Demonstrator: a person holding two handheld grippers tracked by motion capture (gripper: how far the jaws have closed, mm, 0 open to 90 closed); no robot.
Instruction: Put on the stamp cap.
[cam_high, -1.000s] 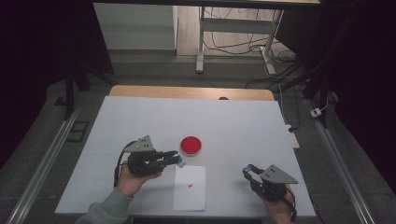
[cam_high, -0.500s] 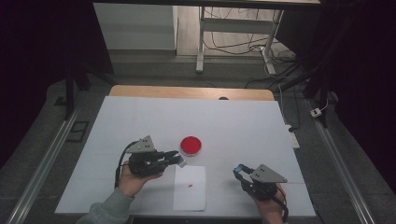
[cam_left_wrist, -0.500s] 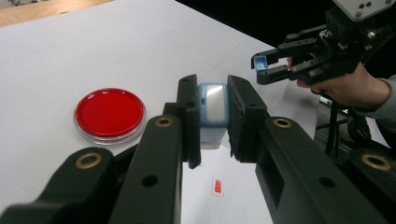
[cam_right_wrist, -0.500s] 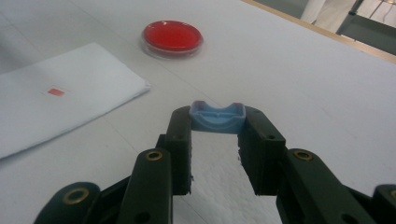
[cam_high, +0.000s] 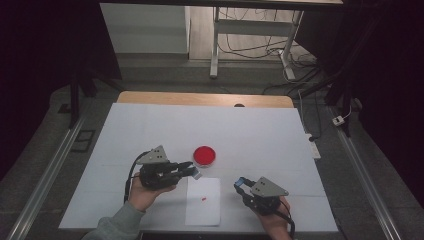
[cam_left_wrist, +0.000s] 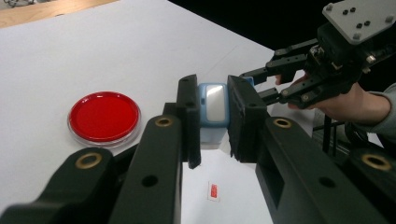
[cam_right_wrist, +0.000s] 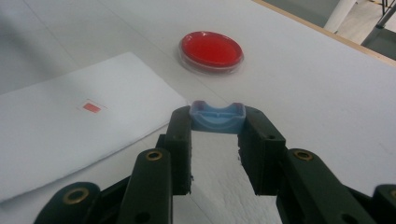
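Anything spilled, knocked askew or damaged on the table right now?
Nothing stands out. The red-filled petri dish sits flat and closed with no spill around it. The white sheet lies flat. The left gripper holds a small blue-and-white object and the right gripper a blue piece, both squarely.

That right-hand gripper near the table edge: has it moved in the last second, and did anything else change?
The right gripper, shut on a small blue plastic piece, slid left toward the white paper sheet. The left gripper, round red dish and sheet stayed put.
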